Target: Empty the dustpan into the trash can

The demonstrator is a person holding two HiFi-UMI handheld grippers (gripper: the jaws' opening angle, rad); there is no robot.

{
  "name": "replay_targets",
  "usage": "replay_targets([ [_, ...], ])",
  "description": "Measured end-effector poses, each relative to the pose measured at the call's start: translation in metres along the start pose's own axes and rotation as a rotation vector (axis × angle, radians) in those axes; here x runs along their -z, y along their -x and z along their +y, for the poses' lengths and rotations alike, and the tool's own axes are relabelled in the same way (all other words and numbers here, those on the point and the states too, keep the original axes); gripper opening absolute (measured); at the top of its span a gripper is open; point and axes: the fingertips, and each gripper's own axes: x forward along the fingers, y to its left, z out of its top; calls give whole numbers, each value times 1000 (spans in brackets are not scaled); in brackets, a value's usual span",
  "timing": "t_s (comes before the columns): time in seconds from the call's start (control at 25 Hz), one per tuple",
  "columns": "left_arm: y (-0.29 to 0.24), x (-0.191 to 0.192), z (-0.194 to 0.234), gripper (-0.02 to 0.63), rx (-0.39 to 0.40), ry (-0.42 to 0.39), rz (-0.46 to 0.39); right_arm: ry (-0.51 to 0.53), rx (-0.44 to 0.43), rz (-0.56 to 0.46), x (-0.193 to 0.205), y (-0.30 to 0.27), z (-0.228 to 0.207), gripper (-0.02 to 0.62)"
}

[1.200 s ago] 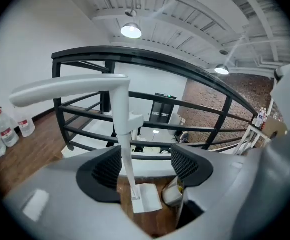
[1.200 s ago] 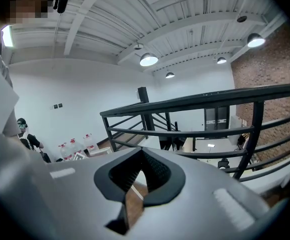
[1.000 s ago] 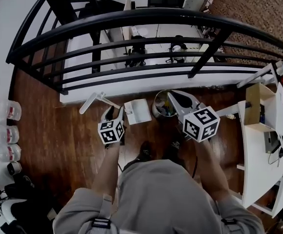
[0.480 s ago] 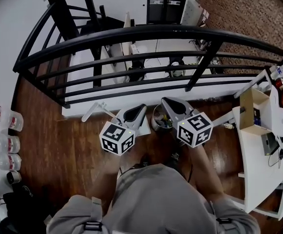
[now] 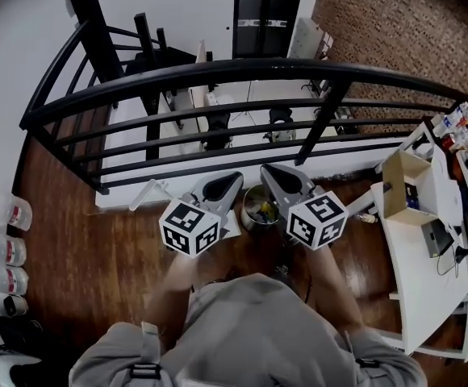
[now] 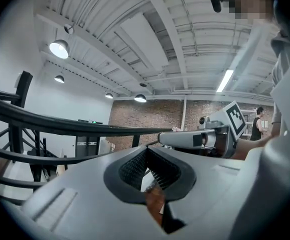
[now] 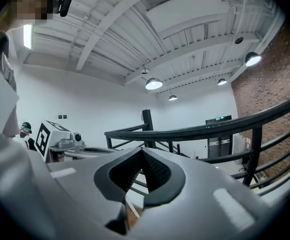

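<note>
The wood floor [image 5: 97,256] fills the lower half of the head view. A black railing [image 5: 218,75] curves across the upper half, with a lower level showing through its bars. A white surface [image 5: 428,272] runs down the right edge and carries an open box [image 5: 407,185] and small clutter. The person's torso takes up the bottom centre, with both forearms reaching up the frame.

The left gripper [image 5: 237,176] sits just left of centre and its marker cube faces the camera. Its jaws are pressed together with nothing between them; in its own view the ridged pads meet at the tip, with only floor showing through the gap below. The right gripper [image 5: 265,169] sits just right of centre, near the left one. Its jaws are also pressed together and empty. Both point toward the railing, roughly level.

The trash can [image 5: 260,210] stands on the floor between the two grippers in the head view, and some rubbish shows inside it. The dustpan [image 5: 148,193] lies on the floor to the left of the can, held by neither gripper. Its pan is mostly hidden behind the left gripper, and its white handle sticks out toward the left.

A row of bottles [image 5: 4,248] stands along the left edge.
</note>
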Motion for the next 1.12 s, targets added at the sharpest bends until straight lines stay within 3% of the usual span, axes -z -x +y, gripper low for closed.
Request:
replay_targets([
  [0.24, -11, -3, -4, 6, 2, 0, 1, -9, 52, 9, 1, 6, -16, -2],
  [1.12, -17, 0, 1, 6, 12, 17, 10, 17, 56, -17, -8, 5, -18, -2],
])
